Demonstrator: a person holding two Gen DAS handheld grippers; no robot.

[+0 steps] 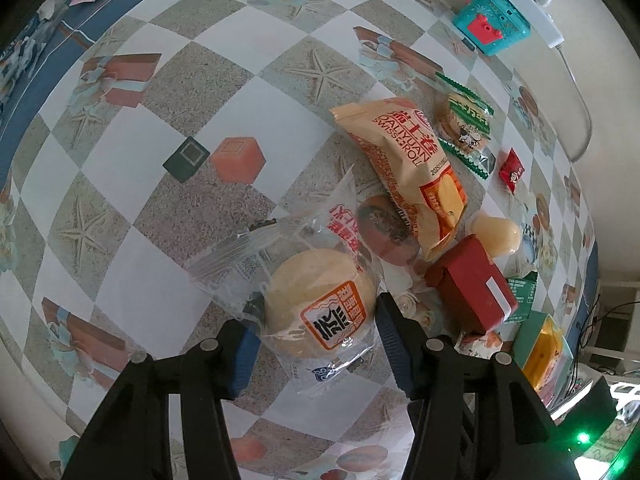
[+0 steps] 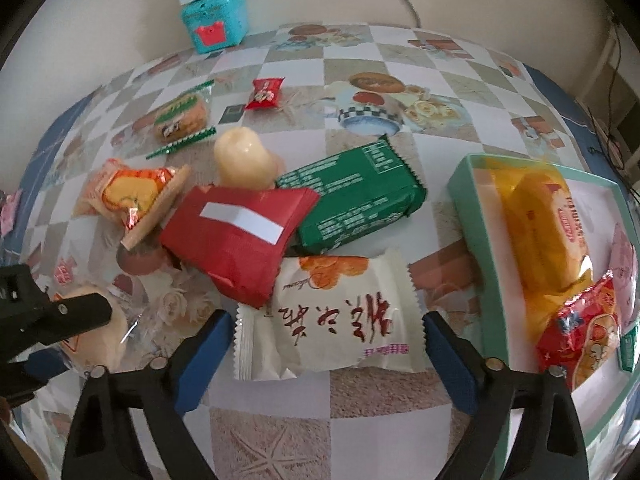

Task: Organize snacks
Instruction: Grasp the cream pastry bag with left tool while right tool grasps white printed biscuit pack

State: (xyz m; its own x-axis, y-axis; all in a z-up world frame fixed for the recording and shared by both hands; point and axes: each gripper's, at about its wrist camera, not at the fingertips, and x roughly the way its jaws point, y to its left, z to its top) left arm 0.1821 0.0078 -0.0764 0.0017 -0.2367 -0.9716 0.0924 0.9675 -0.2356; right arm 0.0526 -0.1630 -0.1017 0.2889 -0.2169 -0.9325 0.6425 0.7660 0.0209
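Note:
My left gripper point(image 1: 318, 334) points down and is shut on a round pale bun in a clear wrapper point(image 1: 320, 312), with a blue pad pressed on each side of it. The same bun point(image 2: 100, 332) shows at the left edge of the right wrist view. My right gripper point(image 2: 326, 330) is open over a white packet with red lettering point(image 2: 332, 320), which lies flat on the table between its blue pads point(image 2: 212, 340); the pads stand just off the packet's crimped ends. To the right is a mint-green tray point(image 2: 468, 200) holding a yellow-wrapped cake point(image 2: 540, 224) and a red packet point(image 2: 580, 340).
Behind the white packet lie a red packet point(image 2: 236, 236), a green packet point(image 2: 356, 200), a pale jelly cup point(image 2: 244, 160), an orange Swiss roll bag point(image 1: 404, 168), a green-trimmed biscuit point(image 1: 464, 124) and a small red candy point(image 1: 512, 170). A teal box point(image 2: 212, 24) stands by the wall.

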